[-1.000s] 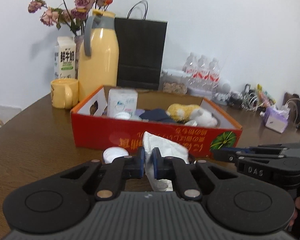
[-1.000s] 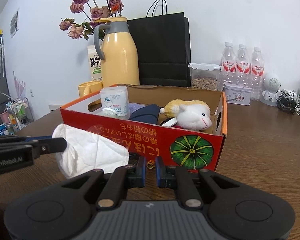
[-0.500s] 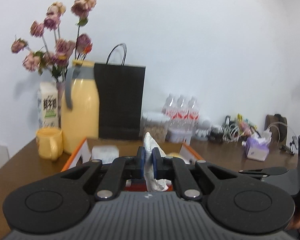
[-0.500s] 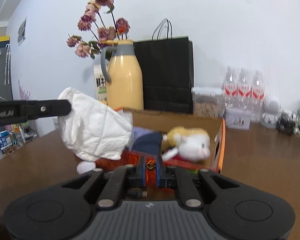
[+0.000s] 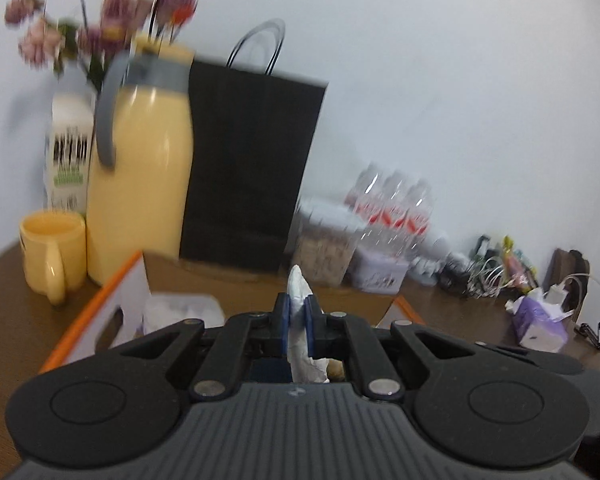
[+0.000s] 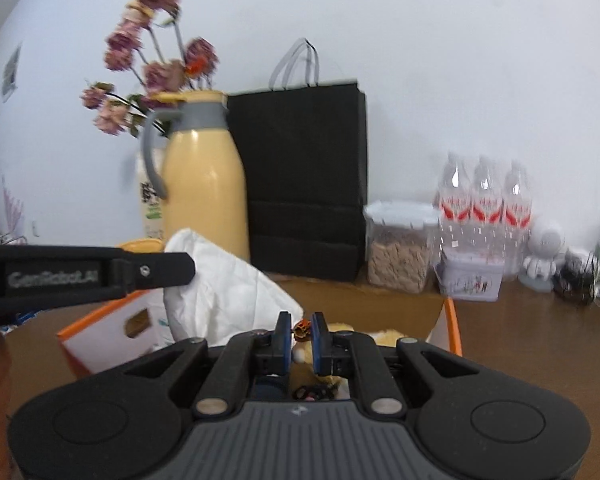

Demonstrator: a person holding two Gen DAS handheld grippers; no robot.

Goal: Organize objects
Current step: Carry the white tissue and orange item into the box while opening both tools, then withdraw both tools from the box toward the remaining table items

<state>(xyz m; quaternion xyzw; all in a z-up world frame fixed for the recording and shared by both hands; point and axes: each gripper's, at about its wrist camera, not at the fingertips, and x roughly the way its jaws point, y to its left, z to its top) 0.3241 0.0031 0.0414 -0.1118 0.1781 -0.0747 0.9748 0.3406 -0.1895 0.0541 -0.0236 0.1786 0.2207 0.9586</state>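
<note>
My left gripper (image 5: pixel 296 312) is shut on a crumpled white tissue (image 5: pixel 299 284), whose tip sticks up between the blue pads. In the right wrist view the same gripper's finger (image 6: pixel 140 270) reaches in from the left, and the tissue (image 6: pixel 224 296) hangs over the orange cardboard box (image 6: pixel 452 328). My right gripper (image 6: pixel 298 327) is shut on a small orange and dark trinket (image 6: pixel 302 326), held above the box. A yellow plush toy (image 6: pixel 388 336) lies inside the box. The box's near left wall (image 5: pixel 100 316) shows below the left gripper.
Behind the box stand a yellow thermos (image 5: pixel 140 184), a yellow mug (image 5: pixel 52 256), a milk carton (image 5: pixel 68 148), dried flowers (image 6: pixel 156 68) and a black paper bag (image 5: pixel 248 168). A clear food container (image 6: pixel 398 252), water bottles (image 6: pixel 484 200), cables and a purple tissue pack (image 5: pixel 540 320) line the back right.
Both grippers have risen and moved forward, from in front of the box to above it. The tissue and the trinket came up with them.
</note>
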